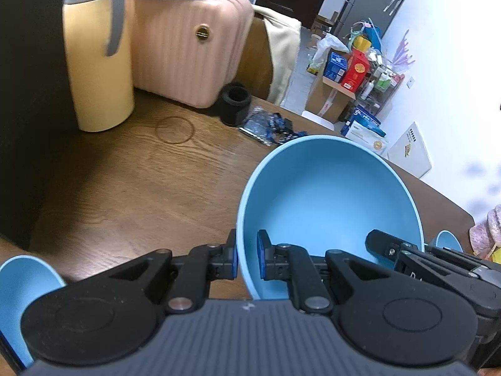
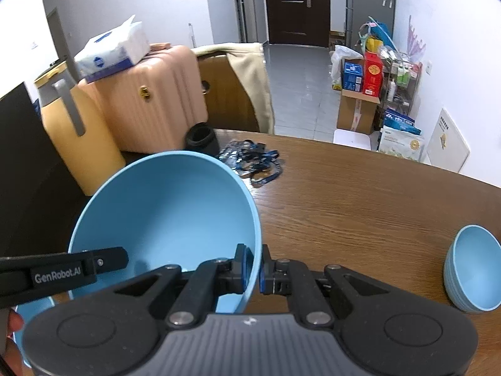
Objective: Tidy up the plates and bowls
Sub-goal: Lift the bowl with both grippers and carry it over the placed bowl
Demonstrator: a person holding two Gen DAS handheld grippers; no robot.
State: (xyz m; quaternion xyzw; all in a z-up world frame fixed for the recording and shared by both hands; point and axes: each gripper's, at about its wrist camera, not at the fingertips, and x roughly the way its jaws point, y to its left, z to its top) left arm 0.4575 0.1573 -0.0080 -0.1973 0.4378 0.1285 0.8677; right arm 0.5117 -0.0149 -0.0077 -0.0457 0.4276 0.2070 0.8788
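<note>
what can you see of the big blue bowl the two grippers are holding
The large bowl is plain light blue, matte and plastic-looking, deep, round and empty. It is tilted, its opening facing the cameras, and appears lifted above the wooden table. The left gripper is shut on one side of its rim, one pad inside and one outside; the right gripper pinches the opposite rim the same way. Nothing else touches it.

A home: suitcase (image 2: 147, 100), entrance door (image 2: 297, 6), wooden table (image 2: 360, 194)
</note>
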